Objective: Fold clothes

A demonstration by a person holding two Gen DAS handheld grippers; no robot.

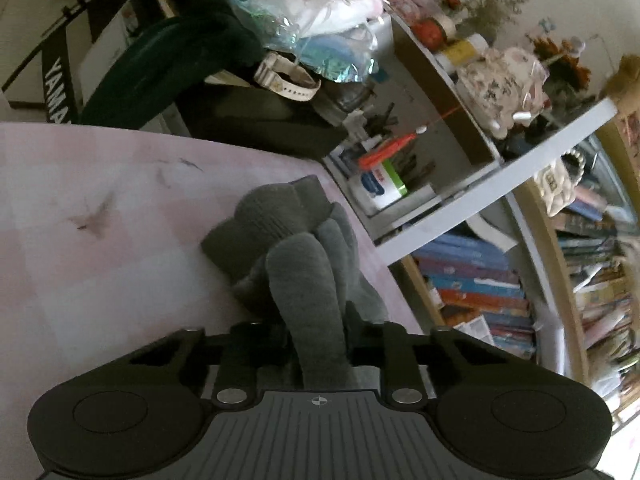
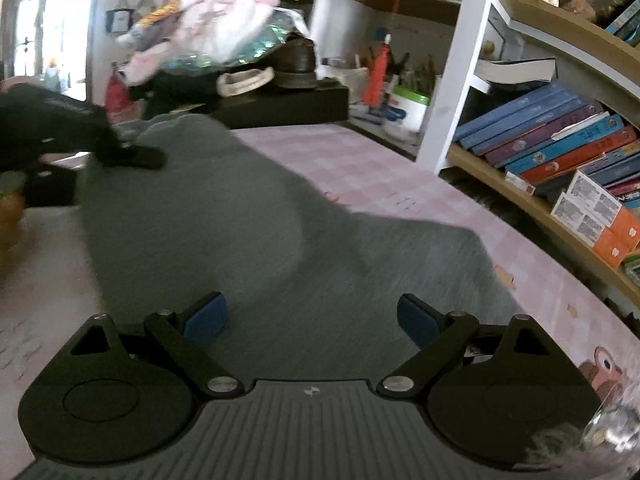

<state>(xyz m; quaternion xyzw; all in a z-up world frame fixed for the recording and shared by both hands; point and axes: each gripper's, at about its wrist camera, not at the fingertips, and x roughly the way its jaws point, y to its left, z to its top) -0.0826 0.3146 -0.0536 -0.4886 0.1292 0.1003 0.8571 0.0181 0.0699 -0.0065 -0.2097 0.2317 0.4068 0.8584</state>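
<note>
A grey knit garment point(image 2: 240, 216) lies spread on the pink checked tabletop point(image 2: 360, 168). In the left wrist view my left gripper point(image 1: 314, 332) is shut on a bunched fold of the grey garment point(image 1: 288, 240), with cloth squeezed between the jaws and heaped in front. In the right wrist view my right gripper point(image 2: 312, 320) is open, its blue pads point(image 2: 206, 318) wide apart just above the near part of the garment. The left gripper point(image 2: 132, 156) shows there too, at the garment's far left corner.
A white shelf unit point(image 2: 464, 60) with books point(image 2: 560, 136) stands along the table's right edge. A black box point(image 2: 288, 104), pen holders, a white jar point(image 2: 410, 110) and a pile of plush and bags point(image 1: 304, 12) crowd the far end.
</note>
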